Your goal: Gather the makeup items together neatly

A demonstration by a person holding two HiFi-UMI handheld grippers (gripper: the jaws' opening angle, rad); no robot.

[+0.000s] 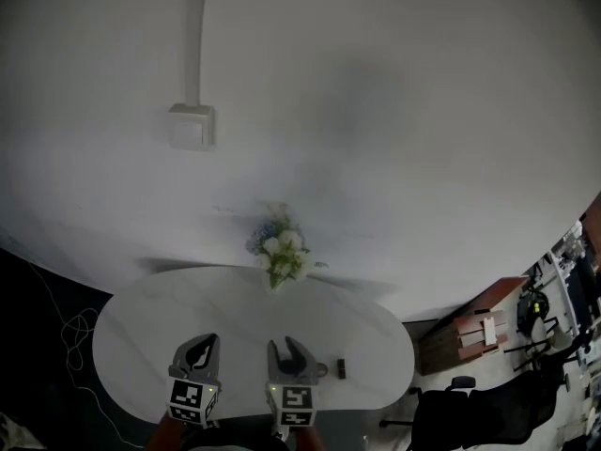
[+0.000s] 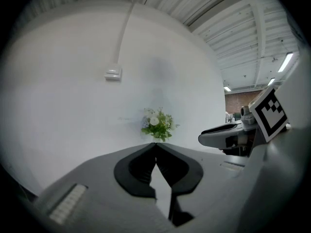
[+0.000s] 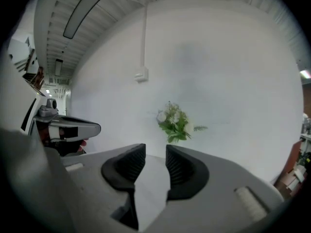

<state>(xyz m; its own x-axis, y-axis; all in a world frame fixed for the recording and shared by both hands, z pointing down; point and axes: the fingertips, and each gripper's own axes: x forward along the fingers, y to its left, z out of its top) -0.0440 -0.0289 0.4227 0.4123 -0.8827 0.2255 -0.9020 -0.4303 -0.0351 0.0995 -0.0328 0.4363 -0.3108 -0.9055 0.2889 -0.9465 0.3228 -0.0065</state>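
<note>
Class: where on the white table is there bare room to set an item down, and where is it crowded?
Bare: the table at its left end; the middle, between flowers and the left tongs; the right end beyond the small dark item. Crowded: beside the right tongs.

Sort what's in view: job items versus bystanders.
Job: small dark item on table, probably makeup, too small to tell; left gripper, shut; right gripper, open and empty.
Bystanders: flowers; wall box; office chair.
</note>
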